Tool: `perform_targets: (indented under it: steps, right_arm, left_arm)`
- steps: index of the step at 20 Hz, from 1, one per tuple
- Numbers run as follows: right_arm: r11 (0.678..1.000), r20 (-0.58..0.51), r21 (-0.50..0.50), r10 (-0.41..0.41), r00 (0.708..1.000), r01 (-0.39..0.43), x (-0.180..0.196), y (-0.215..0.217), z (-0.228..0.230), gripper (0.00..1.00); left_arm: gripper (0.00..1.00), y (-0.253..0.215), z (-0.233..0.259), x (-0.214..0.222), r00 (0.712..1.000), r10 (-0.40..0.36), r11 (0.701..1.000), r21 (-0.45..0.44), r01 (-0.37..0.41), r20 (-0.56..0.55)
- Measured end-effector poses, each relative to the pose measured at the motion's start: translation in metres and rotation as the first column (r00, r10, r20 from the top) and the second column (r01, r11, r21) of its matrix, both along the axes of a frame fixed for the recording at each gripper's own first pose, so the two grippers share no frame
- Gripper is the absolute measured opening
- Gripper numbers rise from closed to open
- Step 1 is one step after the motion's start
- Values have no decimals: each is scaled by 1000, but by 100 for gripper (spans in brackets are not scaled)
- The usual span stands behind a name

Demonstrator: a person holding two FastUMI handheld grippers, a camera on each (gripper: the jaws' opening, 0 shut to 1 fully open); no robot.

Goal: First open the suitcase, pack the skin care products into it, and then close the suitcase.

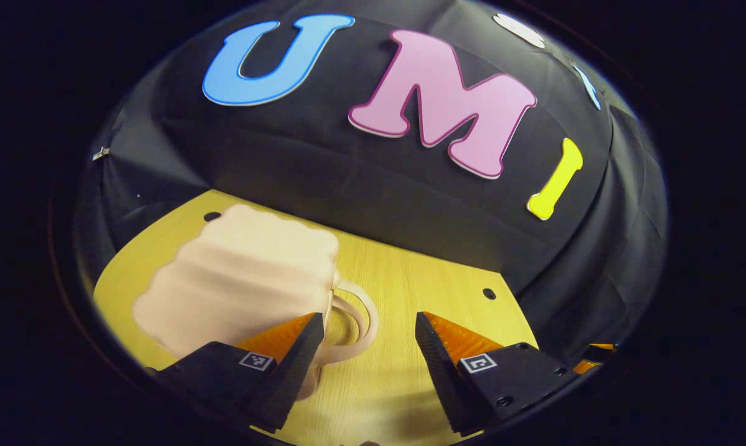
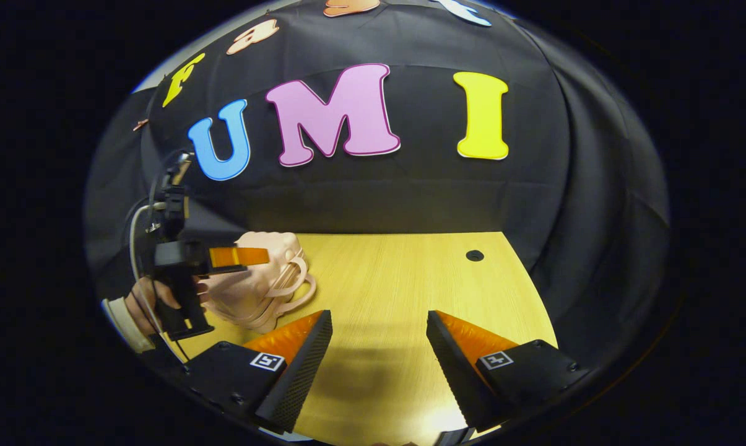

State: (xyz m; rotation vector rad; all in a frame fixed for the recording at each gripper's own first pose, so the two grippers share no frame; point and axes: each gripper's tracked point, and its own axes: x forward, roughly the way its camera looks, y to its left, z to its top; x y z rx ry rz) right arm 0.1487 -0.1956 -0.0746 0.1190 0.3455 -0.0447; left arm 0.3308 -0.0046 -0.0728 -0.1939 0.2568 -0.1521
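Note:
A small pale pink suitcase with ribbed sides lies on the yellow wooden table, blurred and close in the left gripper view. Its looped handles point toward the gap of my left gripper, which is open; the left finger overlaps the case's near corner. In the right gripper view the suitcase sits at the table's left, its lid looks shut, and the left gripper hovers over it, held by a hand. My right gripper is open above bare table with nothing between its fingers.
The black cloth wall closes the table's far side and right. A small dark hole marks the tabletop near the back right corner; another hole lies behind the suitcase. The table's right half is bare wood.

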Motion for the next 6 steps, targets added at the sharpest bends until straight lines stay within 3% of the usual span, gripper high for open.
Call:
perform_targets:
  steps: [1,2,6]
  right_arm:
    - [1000,18,8,-15,1000,15,-2,4,7,98]
    - [999,36,9,-31,999,30,-4,8,15,98]
    - [998,120,-1,-64,991,65,-13,29,47,97]
  left_arm:
    - [87,7,20,-14,998,-2,1000,6,2,63]
    - [94,15,41,-29,992,-3,1000,15,1,125]
    - [96,45,96,-91,963,-16,994,113,-15,268]
